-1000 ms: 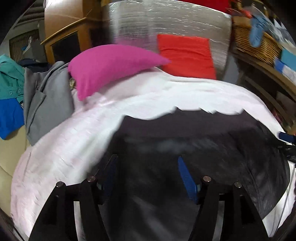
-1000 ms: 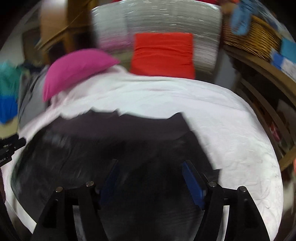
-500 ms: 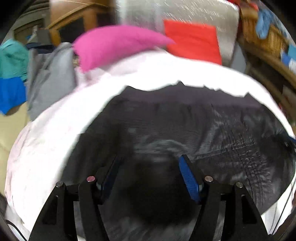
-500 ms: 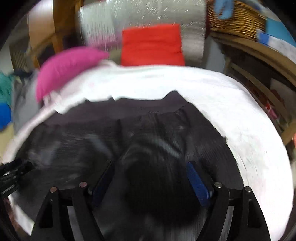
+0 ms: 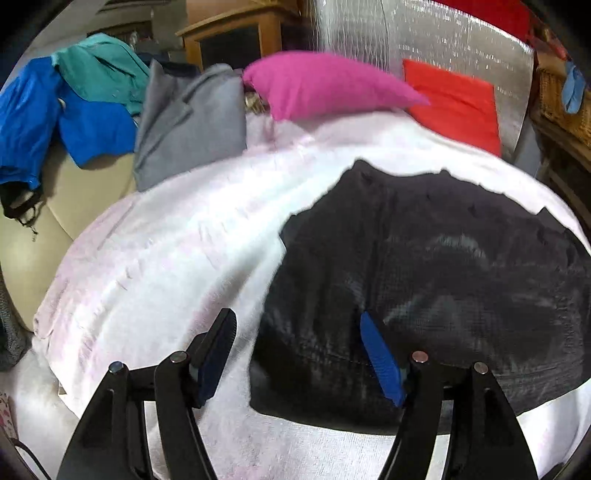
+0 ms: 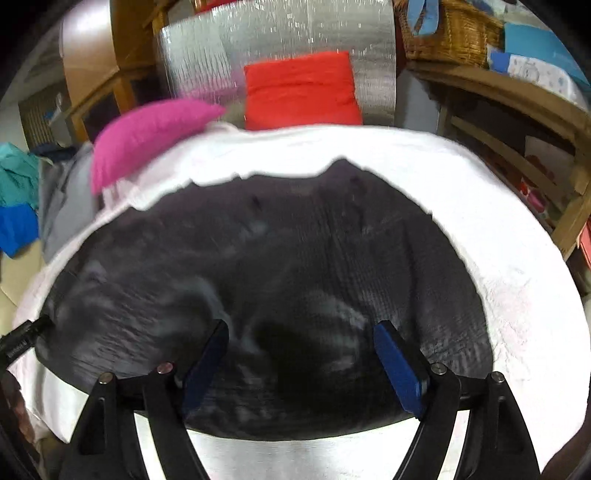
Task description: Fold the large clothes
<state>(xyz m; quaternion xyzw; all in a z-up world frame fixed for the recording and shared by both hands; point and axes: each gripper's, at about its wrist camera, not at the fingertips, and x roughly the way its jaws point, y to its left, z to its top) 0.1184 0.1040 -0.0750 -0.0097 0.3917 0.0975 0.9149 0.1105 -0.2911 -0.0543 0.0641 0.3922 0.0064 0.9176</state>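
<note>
A large black garment lies spread flat on a white sheet over the bed. It fills the middle of the right wrist view. My left gripper is open and empty, hovering over the garment's left edge. My right gripper is open and empty above the garment's near part. The tip of the left gripper shows at the left edge of the right wrist view.
A pink pillow and a red pillow lie at the head of the bed against a silver panel. Grey, teal and blue clothes are piled at left. Wooden shelves with a wicker basket stand at right.
Both grippers have pulled back toward the near edge. The left one has shifted left, off the garment's middle to its left edge. The garment now lies still and flat.
</note>
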